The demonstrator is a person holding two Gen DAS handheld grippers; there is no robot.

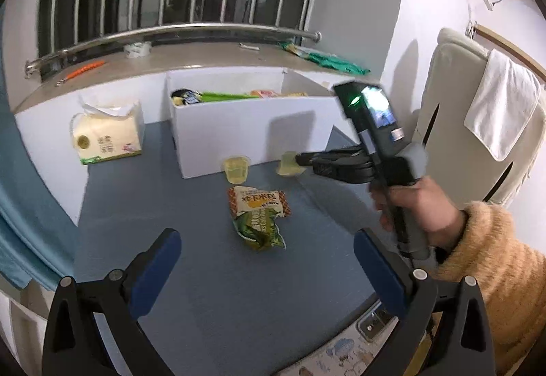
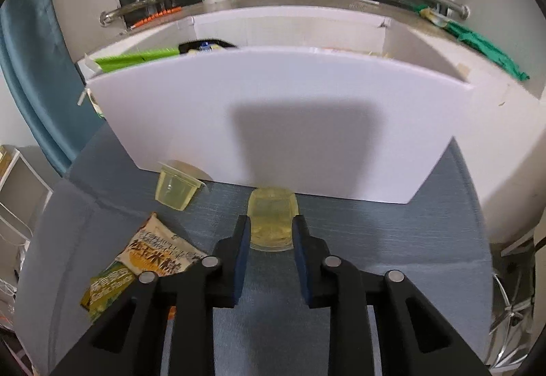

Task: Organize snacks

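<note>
My right gripper point(image 2: 271, 226) is shut on a yellow jelly cup point(image 2: 272, 217), held just above the blue table in front of the white box point(image 2: 273, 123). In the left wrist view that gripper point(image 1: 300, 159) holds the same cup point(image 1: 288, 164) near the white box point(image 1: 252, 133). A second jelly cup point(image 1: 235, 168) lies at the box's foot; it also shows in the right wrist view point(image 2: 175, 186). An orange snack packet point(image 1: 257, 200) and a green snack packet point(image 1: 261, 229) lie mid-table. My left gripper point(image 1: 268, 260) is open and empty, short of the packets.
The white box holds several snacks, among them a green pack point(image 1: 225, 96). A tissue pack point(image 1: 107, 133) stands left of the box. A windowsill with a steel rail point(image 1: 170, 34) runs behind. A cream chair with a white towel point(image 1: 501, 106) stands at right.
</note>
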